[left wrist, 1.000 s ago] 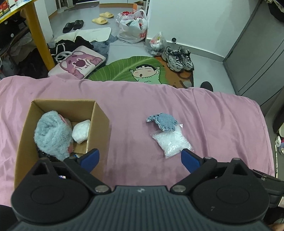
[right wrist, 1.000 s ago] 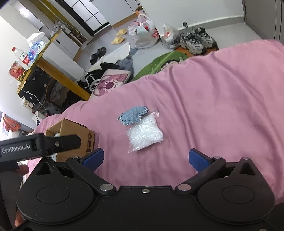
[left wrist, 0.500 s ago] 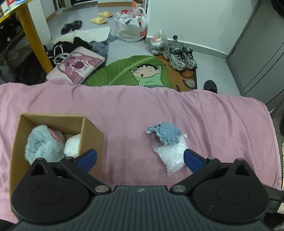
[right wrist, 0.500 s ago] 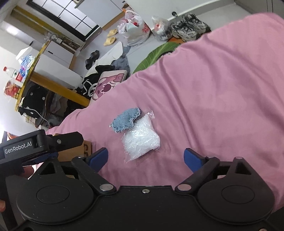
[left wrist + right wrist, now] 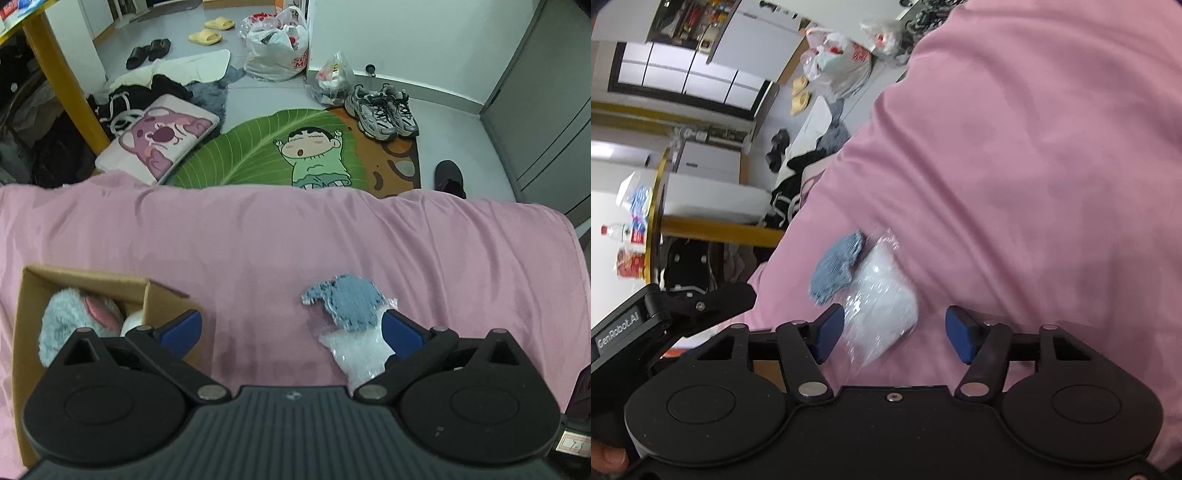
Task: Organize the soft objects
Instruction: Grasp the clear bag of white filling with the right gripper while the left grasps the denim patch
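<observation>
Right claw (image 5: pixel 894 334) lower, closing; box (image 5: pixel 162 299) only in left view.

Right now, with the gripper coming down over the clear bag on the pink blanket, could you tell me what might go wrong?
1. The right gripper is closing with the clear bag off-centre, hard by the left finger; it may catch only slippery film.
2. The blue knit cloth overlaps the bag's edge and could be dragged along.
3. The pink blanket is wrinkled and could get pinched.
</observation>
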`<state>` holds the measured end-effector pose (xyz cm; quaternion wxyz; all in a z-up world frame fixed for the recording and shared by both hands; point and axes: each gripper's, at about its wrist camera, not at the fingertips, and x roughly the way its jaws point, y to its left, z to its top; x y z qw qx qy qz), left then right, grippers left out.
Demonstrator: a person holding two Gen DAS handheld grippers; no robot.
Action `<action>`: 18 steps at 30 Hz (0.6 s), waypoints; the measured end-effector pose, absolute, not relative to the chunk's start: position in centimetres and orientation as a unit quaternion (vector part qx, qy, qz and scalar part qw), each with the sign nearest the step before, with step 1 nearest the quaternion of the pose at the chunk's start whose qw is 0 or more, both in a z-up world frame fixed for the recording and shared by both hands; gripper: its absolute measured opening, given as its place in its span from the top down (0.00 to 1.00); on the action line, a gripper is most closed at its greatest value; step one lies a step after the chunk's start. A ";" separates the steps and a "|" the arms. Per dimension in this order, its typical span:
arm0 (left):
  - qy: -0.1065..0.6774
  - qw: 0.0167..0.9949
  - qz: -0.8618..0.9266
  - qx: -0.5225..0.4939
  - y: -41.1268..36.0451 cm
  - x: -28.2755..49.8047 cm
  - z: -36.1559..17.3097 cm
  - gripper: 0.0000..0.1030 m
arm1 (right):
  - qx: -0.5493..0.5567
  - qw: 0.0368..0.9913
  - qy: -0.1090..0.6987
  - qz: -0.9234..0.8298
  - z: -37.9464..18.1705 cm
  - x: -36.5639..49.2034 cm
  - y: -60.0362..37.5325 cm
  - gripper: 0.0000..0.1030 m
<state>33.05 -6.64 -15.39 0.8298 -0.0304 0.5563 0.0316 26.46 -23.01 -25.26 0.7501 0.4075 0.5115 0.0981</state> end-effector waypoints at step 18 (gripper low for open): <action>0.572 0.818 0.032 -0.046 -9.3 35.2 -20.1 0.03 | 0.307 0.811 0.495 0.054 -22.3 25.6 -24.6 0.86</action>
